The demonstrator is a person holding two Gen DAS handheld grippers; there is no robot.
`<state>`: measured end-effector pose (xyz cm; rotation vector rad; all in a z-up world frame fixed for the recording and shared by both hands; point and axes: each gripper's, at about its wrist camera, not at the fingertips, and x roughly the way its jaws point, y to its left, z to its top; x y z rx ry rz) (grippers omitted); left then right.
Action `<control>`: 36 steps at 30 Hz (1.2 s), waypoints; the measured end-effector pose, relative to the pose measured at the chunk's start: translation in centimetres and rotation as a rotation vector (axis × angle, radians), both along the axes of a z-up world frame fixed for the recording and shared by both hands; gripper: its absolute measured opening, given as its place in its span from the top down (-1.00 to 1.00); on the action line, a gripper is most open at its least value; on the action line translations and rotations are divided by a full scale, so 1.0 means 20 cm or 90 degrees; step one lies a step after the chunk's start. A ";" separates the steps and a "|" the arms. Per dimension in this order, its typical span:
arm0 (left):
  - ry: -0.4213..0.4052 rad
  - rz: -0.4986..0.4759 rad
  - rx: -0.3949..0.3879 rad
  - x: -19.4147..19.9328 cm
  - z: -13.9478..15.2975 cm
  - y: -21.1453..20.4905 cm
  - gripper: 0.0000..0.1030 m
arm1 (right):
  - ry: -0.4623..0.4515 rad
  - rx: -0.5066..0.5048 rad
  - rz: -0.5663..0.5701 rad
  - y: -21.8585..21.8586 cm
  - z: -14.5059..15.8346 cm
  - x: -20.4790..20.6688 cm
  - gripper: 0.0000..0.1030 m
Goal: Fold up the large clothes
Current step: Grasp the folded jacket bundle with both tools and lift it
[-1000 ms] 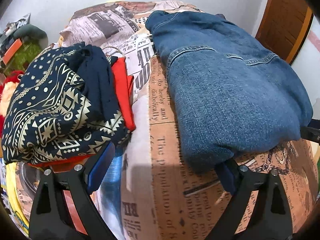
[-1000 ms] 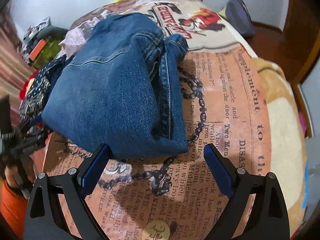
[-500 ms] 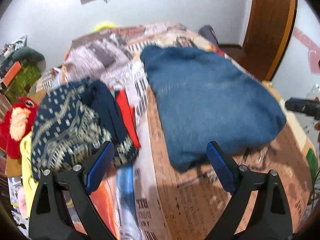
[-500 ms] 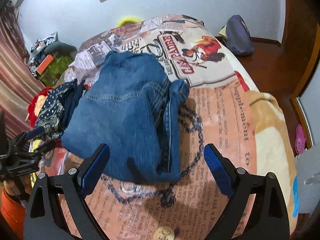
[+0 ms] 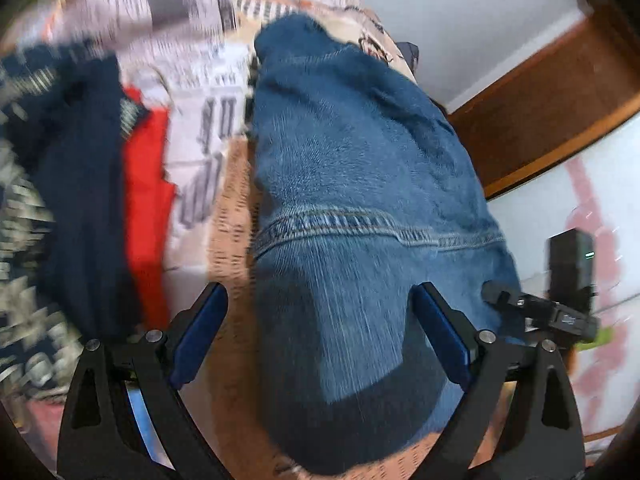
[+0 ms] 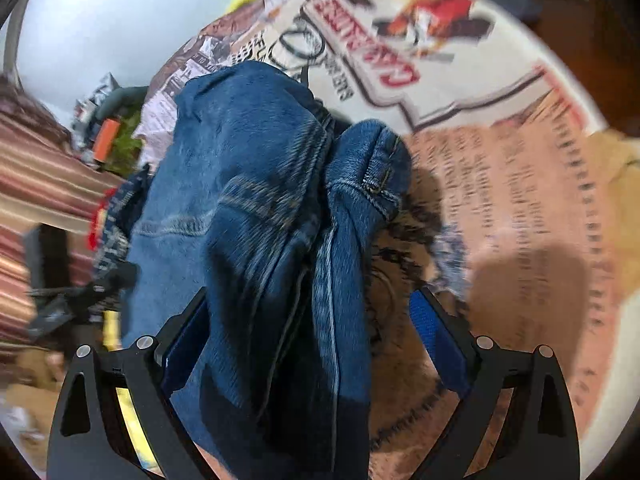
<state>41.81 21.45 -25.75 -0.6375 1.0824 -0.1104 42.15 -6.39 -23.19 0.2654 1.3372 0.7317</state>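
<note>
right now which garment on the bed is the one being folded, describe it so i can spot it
On the newspaper-print bedspread, look right of the clothes pile. The jeans lie alone: plain blue denim with stitched seams, unlike the patterned navy and red pieces beside them.

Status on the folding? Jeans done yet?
Done: the jeans lie folded into a thick bundle on the bed, beside a pile of folded clothes. In hand: both grippers, left and right, straddle the bundle, jaws open. Left: grip it, probably stack it.
</note>
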 end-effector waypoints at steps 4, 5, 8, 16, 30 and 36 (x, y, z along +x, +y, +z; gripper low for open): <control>0.013 -0.009 -0.070 0.08 -0.09 0.03 -0.84 | 0.050 0.052 0.004 0.01 -0.09 0.10 -0.86; 0.020 -0.009 -0.085 0.10 -0.11 0.03 -0.84 | 0.064 0.059 0.004 0.02 -0.11 0.12 -0.87; 0.024 -0.011 -0.101 0.13 -0.14 0.03 -0.84 | 0.095 0.073 0.022 0.08 -0.17 0.14 -0.91; 0.031 -0.028 -0.114 0.16 -0.12 -0.01 -0.83 | 0.053 0.057 0.072 0.21 -0.10 0.11 -0.55; -0.038 -0.042 -0.033 -0.06 0.34 -0.05 -0.14 | -0.016 0.063 0.060 0.24 0.28 -0.12 0.26; -0.128 -0.027 -0.017 -0.24 0.69 0.12 -0.14 | -0.085 0.099 0.070 0.38 0.59 -0.20 0.26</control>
